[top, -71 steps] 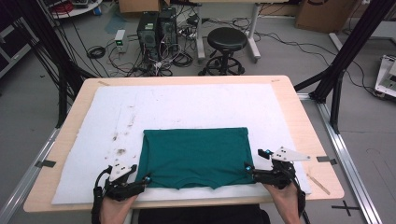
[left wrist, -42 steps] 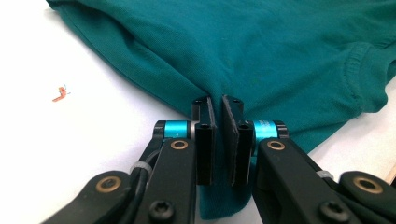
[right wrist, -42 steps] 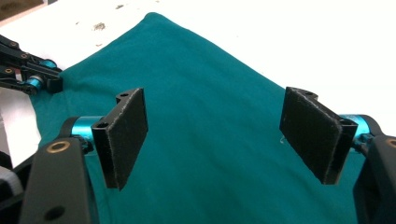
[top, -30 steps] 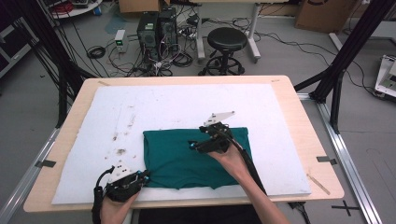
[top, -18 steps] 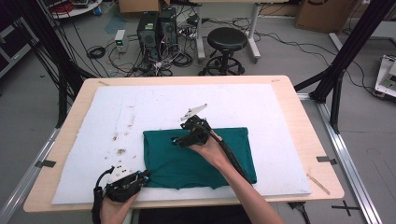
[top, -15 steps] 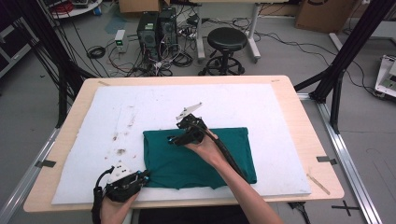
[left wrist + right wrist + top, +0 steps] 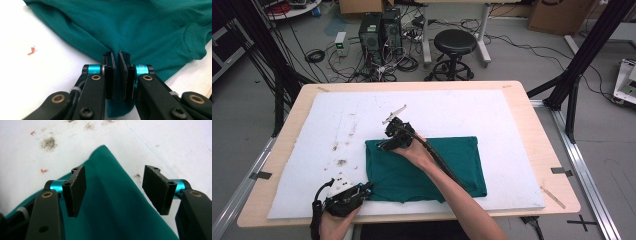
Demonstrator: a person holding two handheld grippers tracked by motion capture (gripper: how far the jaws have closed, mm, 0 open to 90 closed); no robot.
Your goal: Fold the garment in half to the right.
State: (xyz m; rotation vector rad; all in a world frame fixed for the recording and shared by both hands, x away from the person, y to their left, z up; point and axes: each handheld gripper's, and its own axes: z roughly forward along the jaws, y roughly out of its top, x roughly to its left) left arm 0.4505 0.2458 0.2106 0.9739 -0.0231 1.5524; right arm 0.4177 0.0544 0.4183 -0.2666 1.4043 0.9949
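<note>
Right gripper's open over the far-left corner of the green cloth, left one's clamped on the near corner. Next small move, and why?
Probably lower the right gripper and close it on the far-left corner of the green cloth. Its jaws have just been closing but stand apart above that corner, pads off the fabric. The left gripper is already shut on the near-left corner, so that edge would then be held at both ends.

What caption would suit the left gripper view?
Left gripper pinching a fold of the green cloth on the white mat.
</note>
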